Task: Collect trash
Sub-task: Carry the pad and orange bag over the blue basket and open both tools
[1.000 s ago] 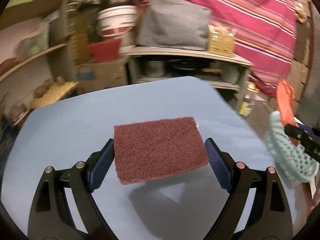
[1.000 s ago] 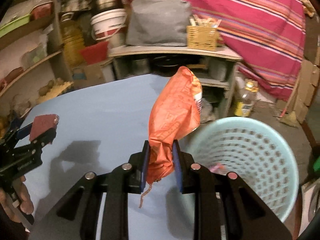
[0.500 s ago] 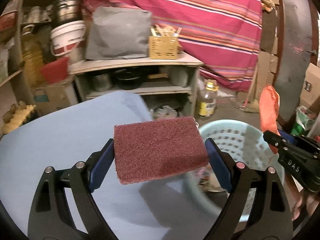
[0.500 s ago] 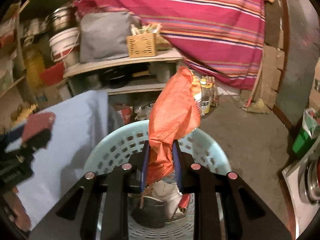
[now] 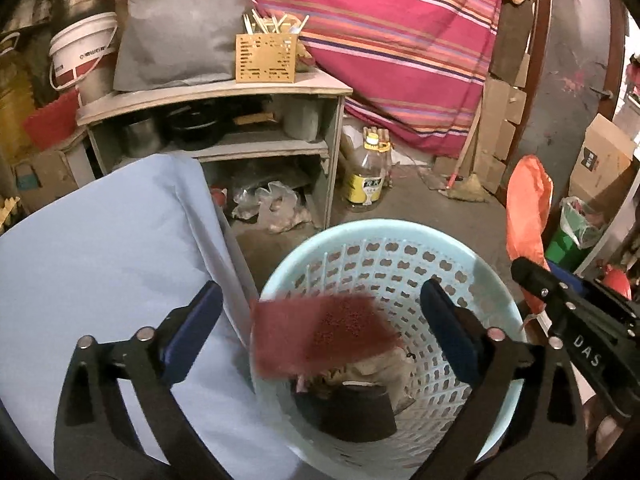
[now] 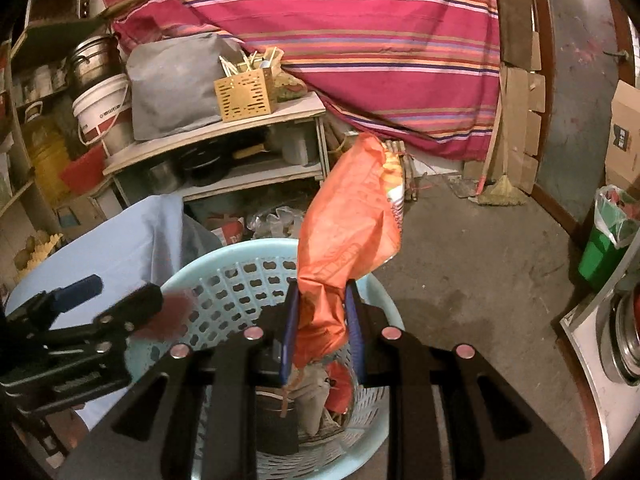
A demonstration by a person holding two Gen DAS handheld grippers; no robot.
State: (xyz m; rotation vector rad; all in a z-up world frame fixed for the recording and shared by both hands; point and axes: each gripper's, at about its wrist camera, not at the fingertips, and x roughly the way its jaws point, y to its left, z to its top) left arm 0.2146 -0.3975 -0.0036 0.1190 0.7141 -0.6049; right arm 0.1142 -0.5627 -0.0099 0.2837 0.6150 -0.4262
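- Your left gripper is over the pale blue basket, and its jaws are opening: the blue pads stand wide, clear of anything.
- The maroon scouring pad sits blurred between those pads, touching neither, just above the basket's near rim and partly over its mouth.
- Your right gripper is clenched on the orange snack bag; the pads pinch the bag's crumpled lower end, and the rest stands up above the fingers, tilted a little to the right.
- That bag hangs over the basket's opening. From the left wrist view you see it at the right edge, beyond the basket's rim, with your right gripper's black body below it.
- The basket stands on the concrete floor, just beside the table covered in a light blue cloth; the cloth's corner drapes down next to the basket's left side.
- Inside the basket lie a dark round container and some crumpled beige and red scraps.
- Behind it stands a grey shelf unit with a tan perforated box of sticks and a grey bag on top; a bottle with a yellow label stands on the floor beside it.
- A striped red cloth fills the background.
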